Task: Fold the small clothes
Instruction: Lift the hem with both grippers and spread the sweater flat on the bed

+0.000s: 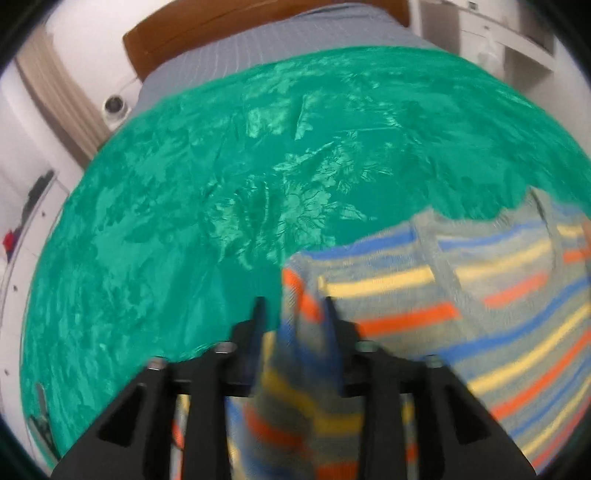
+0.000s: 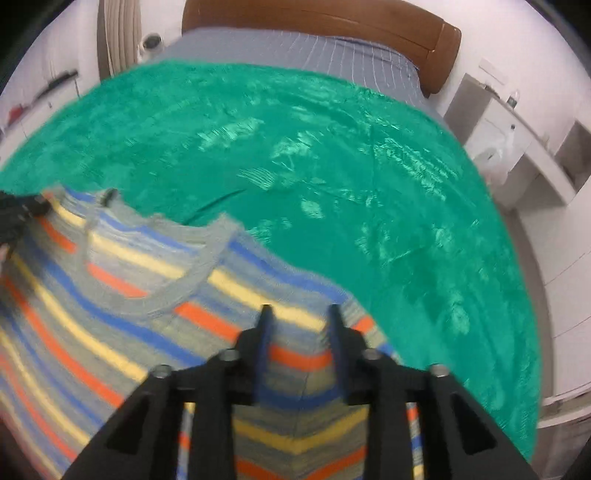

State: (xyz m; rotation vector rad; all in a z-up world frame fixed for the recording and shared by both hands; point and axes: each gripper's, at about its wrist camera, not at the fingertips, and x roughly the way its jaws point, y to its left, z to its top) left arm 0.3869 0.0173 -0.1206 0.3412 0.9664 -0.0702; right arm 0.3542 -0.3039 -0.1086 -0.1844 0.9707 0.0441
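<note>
Left wrist: black left gripper [image 1: 293,306] holds a bunched fold of the grey knit sweater with blue, yellow and orange stripes [image 1: 480,295] between its fingers; the rest spreads right of the gripper over the green patterned bedspread [image 1: 221,184]

Right wrist: black right gripper [image 2: 300,314] grips the sweater's [image 2: 110,277] shoulder edge; neckline ahead-left; motion blur

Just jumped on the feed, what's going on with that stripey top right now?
A person with two handheld grippers is working a small striped sweater over a bed's green blanket. The left gripper has bunched fabric between its fingers at one shoulder; the right gripper straddles the other shoulder. The neckline faces the headboard. No finished fold shows; the image is motion-blurred.
</note>
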